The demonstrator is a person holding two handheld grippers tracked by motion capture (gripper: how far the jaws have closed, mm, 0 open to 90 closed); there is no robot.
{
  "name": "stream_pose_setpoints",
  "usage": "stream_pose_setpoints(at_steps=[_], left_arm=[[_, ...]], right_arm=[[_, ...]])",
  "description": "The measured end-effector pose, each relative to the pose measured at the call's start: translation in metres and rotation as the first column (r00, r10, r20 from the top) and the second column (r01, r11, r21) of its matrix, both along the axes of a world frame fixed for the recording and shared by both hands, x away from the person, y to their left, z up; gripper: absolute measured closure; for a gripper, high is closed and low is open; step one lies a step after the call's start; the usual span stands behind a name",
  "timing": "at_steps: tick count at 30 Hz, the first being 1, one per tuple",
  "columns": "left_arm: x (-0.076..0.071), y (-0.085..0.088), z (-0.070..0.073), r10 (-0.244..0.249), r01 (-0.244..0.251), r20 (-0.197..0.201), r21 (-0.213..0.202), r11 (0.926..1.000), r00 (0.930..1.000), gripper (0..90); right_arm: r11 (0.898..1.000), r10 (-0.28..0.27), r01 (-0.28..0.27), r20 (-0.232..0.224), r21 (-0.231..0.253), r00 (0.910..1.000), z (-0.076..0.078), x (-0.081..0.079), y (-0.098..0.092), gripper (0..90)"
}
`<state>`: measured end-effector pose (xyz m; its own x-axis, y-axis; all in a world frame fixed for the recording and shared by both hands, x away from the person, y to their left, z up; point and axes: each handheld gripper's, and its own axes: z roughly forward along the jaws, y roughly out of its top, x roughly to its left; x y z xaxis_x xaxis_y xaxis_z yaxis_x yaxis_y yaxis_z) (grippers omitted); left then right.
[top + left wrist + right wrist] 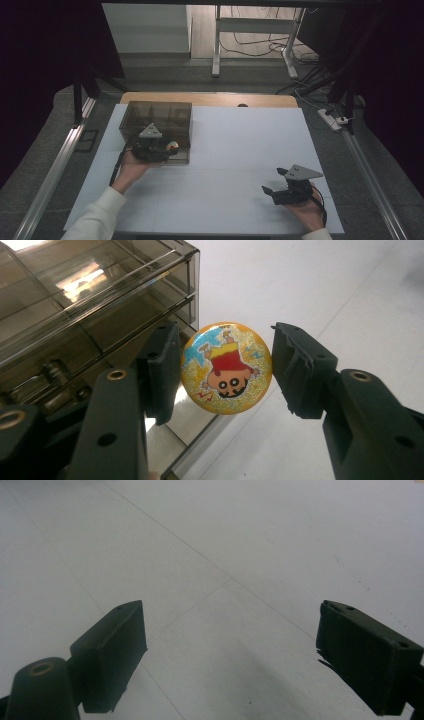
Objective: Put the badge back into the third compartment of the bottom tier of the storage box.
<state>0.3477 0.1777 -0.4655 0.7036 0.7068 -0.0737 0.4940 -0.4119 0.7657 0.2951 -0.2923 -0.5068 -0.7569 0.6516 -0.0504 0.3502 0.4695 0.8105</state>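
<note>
A round orange glitter badge (227, 385) with a cartoon figure sits between the jaws of my left gripper (225, 337), which is shut on its edges. In the high view the badge (172, 146) and the left gripper (169, 146) are at the front right corner of a smoky transparent drawer box (155, 116). The box's drawer fronts (75, 305) lie just left of the badge, with the left jaw close against them. My right gripper (273, 181) rests at the table's front right, open, with only bare white surface between its jaws (230, 625).
A white sheet (240, 145) covers the table, with a wooden edge (210, 98) showing at the back. Metal rails run along both sides. Cables and a power strip (332, 119) lie on the floor to the far right.
</note>
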Motion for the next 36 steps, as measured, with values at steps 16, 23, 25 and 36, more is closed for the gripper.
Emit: stream_pose_setpoints(at_steps=[16,23,25,36], left_arm=[[0.022,-0.011,-0.02,0.031,-0.03,-0.046,0.036,0.9989,0.9984,46.1],[0.028,-0.015,-0.03,0.043,-0.038,-0.067,0.06,0.9975,0.9968,46.0],[0.028,-0.016,-0.03,0.039,-0.034,-0.065,0.068,0.9971,0.9971,46.1],[0.027,-0.018,-0.032,0.032,-0.026,-0.064,0.083,0.9962,0.9974,46.0]], right_arm=[[1.0,-0.001,0.001,-0.006,-0.004,1.0,-0.001,0.0,0.0,12.2],[1.0,-0.004,0.004,-0.008,-0.008,1.0,-0.001,0.0,0.0,12.2],[1.0,-0.004,0.004,-0.008,-0.008,1.0,-0.001,0.0,0.0,12.2],[1.0,-0.008,0.008,-0.007,-0.014,0.9999,-0.001,0.0,0.0,12.4]])
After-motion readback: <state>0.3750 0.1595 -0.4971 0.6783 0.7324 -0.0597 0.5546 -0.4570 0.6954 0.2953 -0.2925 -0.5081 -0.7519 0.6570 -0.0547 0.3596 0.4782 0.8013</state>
